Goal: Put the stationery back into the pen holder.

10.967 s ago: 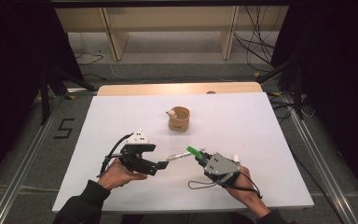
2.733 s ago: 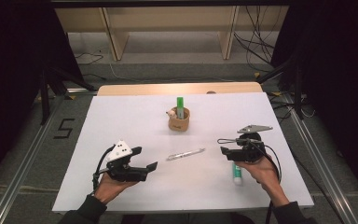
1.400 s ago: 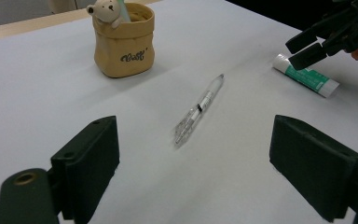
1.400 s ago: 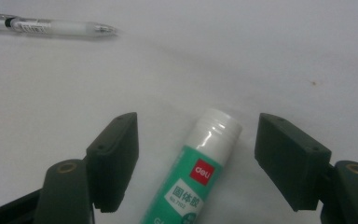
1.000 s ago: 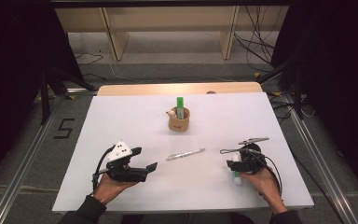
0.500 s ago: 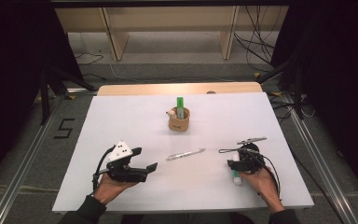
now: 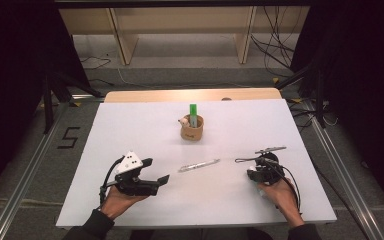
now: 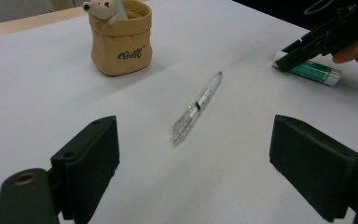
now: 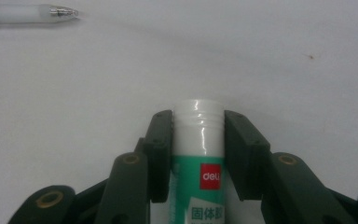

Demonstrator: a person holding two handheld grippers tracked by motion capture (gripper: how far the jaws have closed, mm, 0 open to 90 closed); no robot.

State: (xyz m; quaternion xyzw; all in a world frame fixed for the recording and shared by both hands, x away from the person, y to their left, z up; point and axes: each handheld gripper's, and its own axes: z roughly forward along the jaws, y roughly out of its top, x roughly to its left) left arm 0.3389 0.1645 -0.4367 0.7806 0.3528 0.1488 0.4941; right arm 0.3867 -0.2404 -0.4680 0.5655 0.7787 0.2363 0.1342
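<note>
White table under the high view, with shelving and cables on the floor beyond. Glue stick (green label, white threaded end) lies flat near the table's right front, clamped between the jaws of the right gripper, whose pads press both its sides; the left gripper view shows the same glue stick resting on the surface. Clear pen lies at mid-table, apart from both grippers. Left gripper rests at the left front, jaws wide apart and holding nothing, pointing toward the pen. Tan cup stands farther back, holding a green marker.
</note>
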